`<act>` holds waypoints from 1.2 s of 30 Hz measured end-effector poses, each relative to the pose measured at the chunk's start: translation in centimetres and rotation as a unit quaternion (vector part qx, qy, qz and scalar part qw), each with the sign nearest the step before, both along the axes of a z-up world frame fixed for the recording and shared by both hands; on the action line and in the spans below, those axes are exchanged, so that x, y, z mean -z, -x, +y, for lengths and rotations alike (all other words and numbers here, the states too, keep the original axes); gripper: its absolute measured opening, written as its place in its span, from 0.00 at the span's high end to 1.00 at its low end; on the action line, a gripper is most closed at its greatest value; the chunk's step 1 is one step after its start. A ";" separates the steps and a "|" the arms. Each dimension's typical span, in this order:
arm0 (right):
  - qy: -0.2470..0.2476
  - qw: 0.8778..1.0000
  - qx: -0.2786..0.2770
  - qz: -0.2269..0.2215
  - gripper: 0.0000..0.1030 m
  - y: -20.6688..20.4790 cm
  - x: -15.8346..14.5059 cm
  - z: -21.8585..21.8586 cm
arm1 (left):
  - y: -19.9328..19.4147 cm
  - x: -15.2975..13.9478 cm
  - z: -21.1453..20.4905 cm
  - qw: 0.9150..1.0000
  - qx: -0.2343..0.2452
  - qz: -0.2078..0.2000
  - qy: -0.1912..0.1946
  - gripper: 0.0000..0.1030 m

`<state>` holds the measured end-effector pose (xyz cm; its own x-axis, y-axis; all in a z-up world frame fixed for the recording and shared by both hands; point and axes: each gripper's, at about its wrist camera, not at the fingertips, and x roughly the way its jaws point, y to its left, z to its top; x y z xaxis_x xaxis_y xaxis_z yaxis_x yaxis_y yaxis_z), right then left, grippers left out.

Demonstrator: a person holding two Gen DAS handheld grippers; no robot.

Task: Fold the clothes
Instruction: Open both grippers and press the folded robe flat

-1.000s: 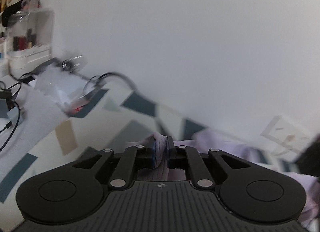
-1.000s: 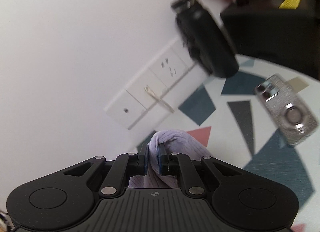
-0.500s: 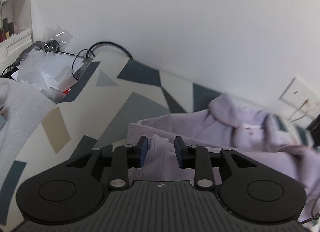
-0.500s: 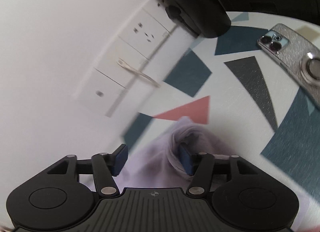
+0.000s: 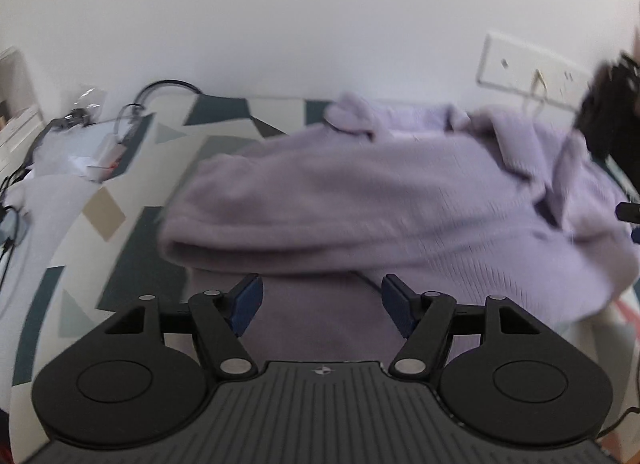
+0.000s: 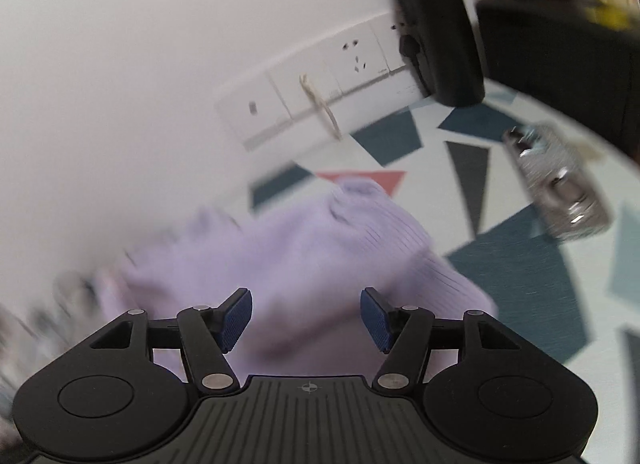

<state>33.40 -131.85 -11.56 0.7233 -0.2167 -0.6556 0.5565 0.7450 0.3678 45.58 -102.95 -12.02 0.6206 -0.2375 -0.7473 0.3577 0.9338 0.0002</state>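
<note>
A plain white wall (image 5: pixel 320 24) backs the geometric-patterned tabletop (image 6: pixel 520 272).

I see a soft, ribbed lilac knit sweater (image 5: pixel 360 200) on my matt patterned desk (image 6: pixel 516 276). A glittery silver phone case (image 6: pixel 560 188) gleams near its right edge.

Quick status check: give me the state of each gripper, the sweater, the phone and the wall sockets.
Left gripper: open, jaws just opened, pads clear of fabric.
Right gripper: open, just released.
Sweater: folded over, lying on the table.
Phone: flat, camera side up.
Sockets: one holds a black plug.
</note>
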 end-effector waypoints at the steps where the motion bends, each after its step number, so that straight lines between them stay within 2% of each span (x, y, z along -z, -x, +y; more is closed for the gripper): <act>1: 0.021 1.000 -0.014 0.013 0.45 -0.3 0.3 0.8 | 0.0 0.5 -0.4 1.000 0.003 0.002 -0.006 0.35; 4: 0.082 0.994 -0.058 0.051 0.41 -1.3 1.1 3.2 | -0.5 1.8 -1.2 1.000 -0.001 0.008 -0.017 0.35; 6: 0.101 0.990 -0.081 0.063 0.41 -2.2 1.9 4.2 | -0.7 2.5 -1.5 1.000 -0.005 0.010 -0.022 0.32; 9: 0.137 0.983 -0.095 0.078 0.34 -3.8 2.9 5.2 | -1.1 2.9 -2.0 1.000 -0.003 0.001 -0.026 0.30; 14: 0.176 0.975 -0.104 0.091 0.34 -5.7 3.8 6.0 | -2.3 3.0 -1.9 1.000 -0.007 0.001 -0.012 0.30; 21: 0.149 0.982 -0.083 0.078 0.35 -7.9 3.8 4.0 | -5.6 2.9 -1.3 1.000 -0.016 -0.004 0.002 0.30; 25: 0.133 0.985 -0.079 0.078 0.35 -11.2 3.4 2.9 | -9.2 2.6 -1.5 1.000 -0.015 -0.014 0.009 0.30; 27: 0.129 0.985 -0.080 0.081 0.40 -13.5 2.9 2.3 | -11.8 1.6 -1.7 0.999 -0.031 -0.034 0.018 0.30; 29: 0.122 0.991 -0.042 0.032 0.42 -15.0 1.2 1.7 | -14.4 -0.5 -1.1 0.994 -0.078 -0.064 0.049 0.30; 31: 0.107 0.992 0.024 -0.065 0.32 -14.7 -1.0 1.3 | -15.9 -2.8 -0.2 0.986 -0.112 -0.091 0.087 0.29; 32: 0.106 0.990 0.034 -0.083 0.25 -14.7 -1.7 1.4 | -16.2 -3.5 0.0 0.985 -0.112 -0.097 0.090 0.25; 33: 0.105 0.988 0.044 -0.101 0.24 -14.7 -2.4 1.4 | -16.4 -4.1 0.2 0.984 -0.113 -0.102 0.093 0.21; 36: 0.104 0.991 0.021 -0.086 0.24 -15.1 -2.7 1.6 | -16.2 -4.3 0.7 0.987 -0.098 -0.102 0.074 0.16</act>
